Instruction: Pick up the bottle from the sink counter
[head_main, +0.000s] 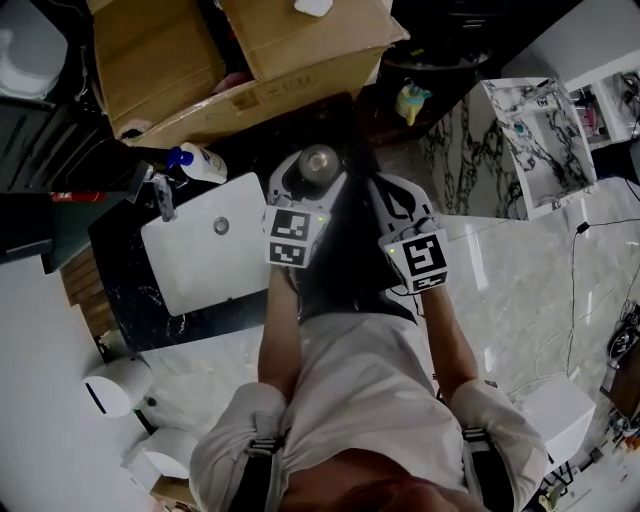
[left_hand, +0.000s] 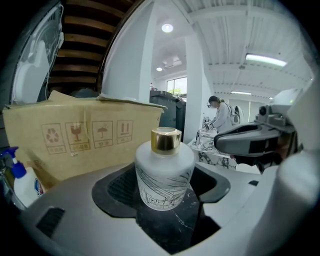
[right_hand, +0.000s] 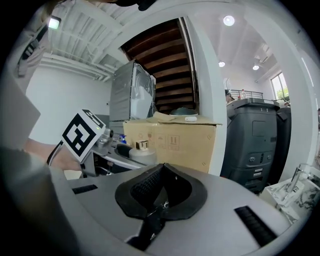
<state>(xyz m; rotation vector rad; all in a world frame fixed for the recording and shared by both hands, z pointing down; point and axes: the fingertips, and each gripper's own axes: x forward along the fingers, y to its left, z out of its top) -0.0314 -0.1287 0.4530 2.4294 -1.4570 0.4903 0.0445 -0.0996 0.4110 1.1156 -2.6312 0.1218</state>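
A frosted white bottle (left_hand: 164, 172) with a gold cap and dark line drawing stands mid-frame on the black marble counter (left_hand: 172, 227), between the left gripper's (left_hand: 165, 189) wide jaws. The right gripper's (right_hand: 161, 194) jaws meet, empty. The cardboard box (left_hand: 90, 142) bears handling symbols.

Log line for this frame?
phase: pre-grasp | left gripper: open, jaws around bottle | bottle: upright on counter | right gripper: shut, empty

Left gripper (head_main: 318, 165) and right gripper (head_main: 388, 192): grey, black-padded.
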